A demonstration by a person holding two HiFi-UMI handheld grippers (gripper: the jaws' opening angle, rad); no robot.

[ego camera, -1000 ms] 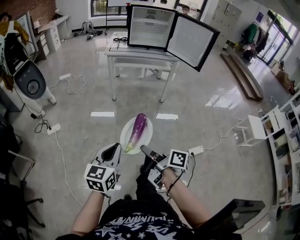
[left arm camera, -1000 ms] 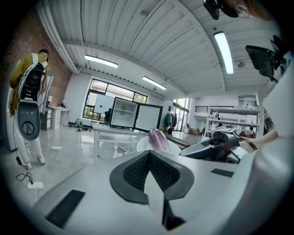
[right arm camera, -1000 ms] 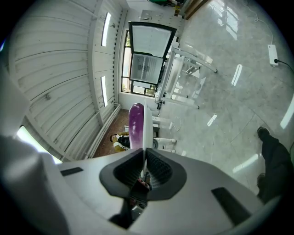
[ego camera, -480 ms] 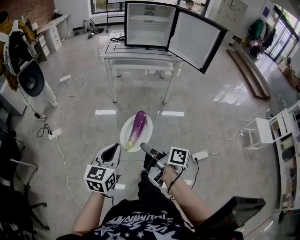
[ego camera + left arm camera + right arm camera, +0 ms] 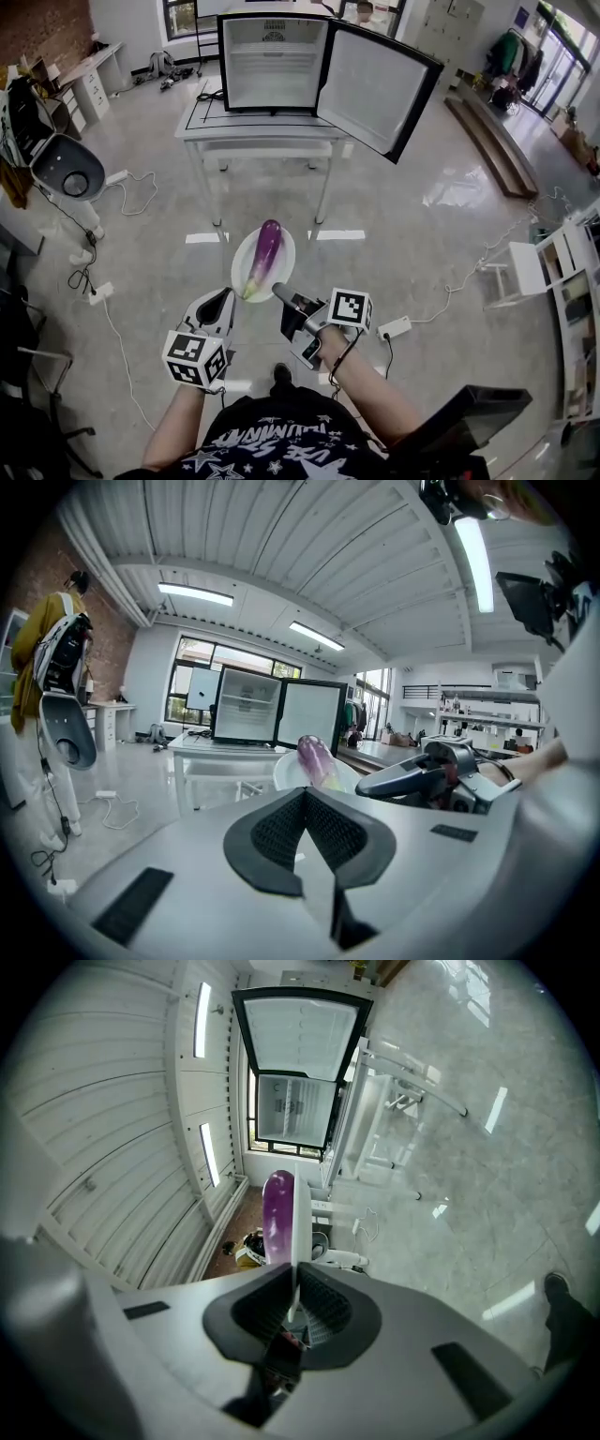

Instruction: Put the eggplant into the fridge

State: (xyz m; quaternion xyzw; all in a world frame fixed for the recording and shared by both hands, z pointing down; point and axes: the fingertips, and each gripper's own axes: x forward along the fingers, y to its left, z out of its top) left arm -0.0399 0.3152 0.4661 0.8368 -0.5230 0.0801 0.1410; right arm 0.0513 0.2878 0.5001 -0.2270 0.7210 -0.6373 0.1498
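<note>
Head view: the eggplant lay on a white plate, with the open fridge at its 12 o'clock. Left gripper view: the left gripper had its fingers pressed together, empty. Right gripper view: the right gripper had its fingers pinching the plate's rim.

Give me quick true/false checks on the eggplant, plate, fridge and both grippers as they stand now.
1. The eggplant lies on the white plate. True.
2. The fridge door is shut. False: it is swung wide open.
3. The right gripper is clamped on the plate's rim. True.
4. The left gripper holds the eggplant. False: its jaws are together on nothing.
5. The fridge stands on the floor. False: it stands on a white table.
</note>
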